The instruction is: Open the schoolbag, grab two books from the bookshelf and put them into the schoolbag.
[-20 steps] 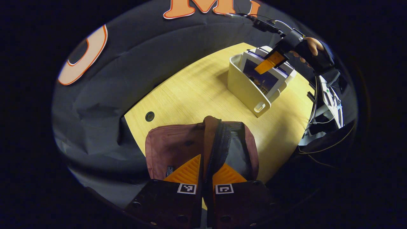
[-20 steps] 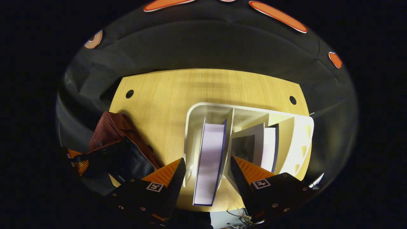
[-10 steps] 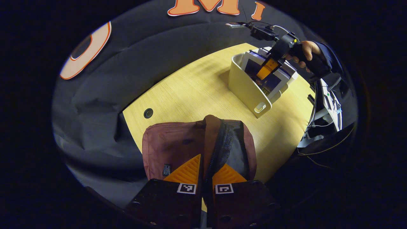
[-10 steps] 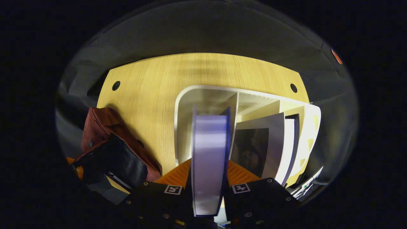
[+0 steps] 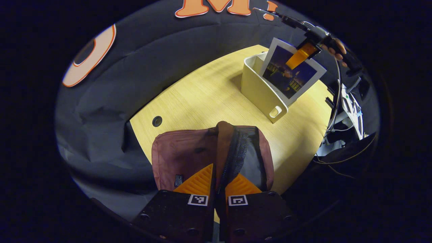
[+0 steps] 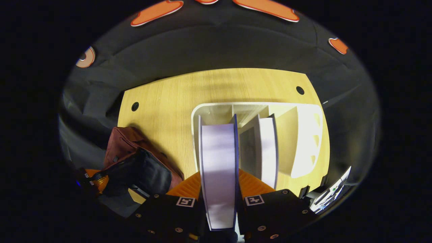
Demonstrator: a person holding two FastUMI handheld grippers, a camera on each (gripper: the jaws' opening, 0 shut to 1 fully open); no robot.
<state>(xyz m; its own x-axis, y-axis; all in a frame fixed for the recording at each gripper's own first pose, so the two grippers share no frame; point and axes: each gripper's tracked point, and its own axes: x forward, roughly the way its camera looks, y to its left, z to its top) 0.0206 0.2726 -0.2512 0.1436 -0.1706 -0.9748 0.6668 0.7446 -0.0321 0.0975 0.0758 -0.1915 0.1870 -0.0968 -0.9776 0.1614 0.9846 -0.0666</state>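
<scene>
right gripper [image 6: 220,189] clamped on book [image 6: 218,168], lifted above shelf [image 6: 305,135] | left gripper [image 5: 219,184] pinching schoolbag [image 5: 182,155] rim, left of shelf | risk: book slipping or snagging zipper, narrow mouth

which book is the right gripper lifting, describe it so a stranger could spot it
On the wooden table stands a cream bookshelf. The book is clamped in the right gripper, raised above its slot; unlike the second book resting inside, it shows a night-scene cover.
</scene>
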